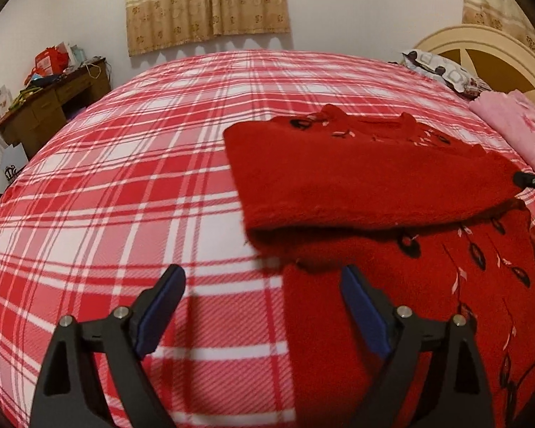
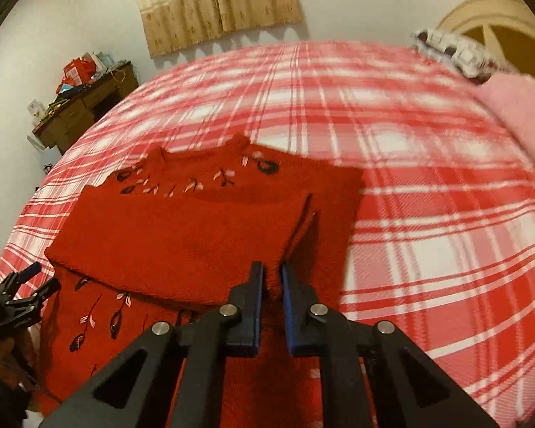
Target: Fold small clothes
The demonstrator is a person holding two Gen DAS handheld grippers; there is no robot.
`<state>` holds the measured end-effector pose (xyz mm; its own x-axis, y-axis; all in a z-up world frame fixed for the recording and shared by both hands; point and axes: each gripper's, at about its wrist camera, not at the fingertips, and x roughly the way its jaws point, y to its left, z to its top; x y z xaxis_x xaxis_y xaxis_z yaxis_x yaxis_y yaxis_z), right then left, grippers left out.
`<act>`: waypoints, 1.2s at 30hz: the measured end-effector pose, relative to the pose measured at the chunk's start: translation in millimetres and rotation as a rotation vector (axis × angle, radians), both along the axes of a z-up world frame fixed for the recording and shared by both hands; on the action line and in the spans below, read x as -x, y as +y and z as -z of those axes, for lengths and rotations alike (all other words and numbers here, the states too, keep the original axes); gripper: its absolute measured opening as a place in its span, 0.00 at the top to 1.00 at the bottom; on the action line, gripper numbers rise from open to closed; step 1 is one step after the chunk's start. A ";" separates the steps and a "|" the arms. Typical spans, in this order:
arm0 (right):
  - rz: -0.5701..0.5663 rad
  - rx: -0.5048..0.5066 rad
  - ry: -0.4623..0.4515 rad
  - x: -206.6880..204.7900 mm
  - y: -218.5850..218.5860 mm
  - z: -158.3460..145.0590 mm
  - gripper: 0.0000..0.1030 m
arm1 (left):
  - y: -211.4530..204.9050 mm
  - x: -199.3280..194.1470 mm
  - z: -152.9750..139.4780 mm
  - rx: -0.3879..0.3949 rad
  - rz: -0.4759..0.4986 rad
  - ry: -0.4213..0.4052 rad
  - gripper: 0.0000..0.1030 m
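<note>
Red knit sweater (image 1: 367, 185) lies on the bed's red-and-white plaid sheet (image 1: 132, 164), partly folded: a plain red panel is turned over across the middle of the garment, with the embroidered neckline showing on the far side and the leaf-and-stem embroidery of the lower body showing on the near side. Left claw (image 1: 264, 285) spread wide, released, hovering above the sheet at the sweater's left edge, gripping nothing; its right finger sits over red knit, its left finger over plaid. In the right wrist view, the right claw (image 2: 271, 281) is nearly closed, its blue pads clamped on the right end of the folded panel of the sweater (image 2: 182, 235), where the fabric bunches into a raised ridge between them. The left claw (image 2: 35, 281) appears there at the left edge, beside the sweater's lower corner. Pink blanket (image 1: 517, 125) at the far right of the bed, a patterned pillow (image 1: 442, 67) beyond it against the cream headboard (image 1: 481, 42). Cluttered wooden desk (image 1: 53, 103) at far left by the wall; beige curtain (image 1: 207, 3) hangs on the far wall.
</note>
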<state>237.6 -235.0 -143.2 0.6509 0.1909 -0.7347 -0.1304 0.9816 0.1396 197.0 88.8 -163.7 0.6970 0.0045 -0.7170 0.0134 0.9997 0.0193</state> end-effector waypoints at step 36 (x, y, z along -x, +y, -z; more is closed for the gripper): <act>-0.079 -0.016 0.059 -17.4 8.4 34.1 0.55 | -3.5 -48.0 -1.3 -0.104 -0.083 -0.037 0.00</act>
<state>255.0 -226.6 -177.3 0.5890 0.2516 -0.7680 -0.1983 0.9663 0.1644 245.0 85.3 -162.4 0.7171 0.1367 -0.6834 -0.0724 0.9899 0.1220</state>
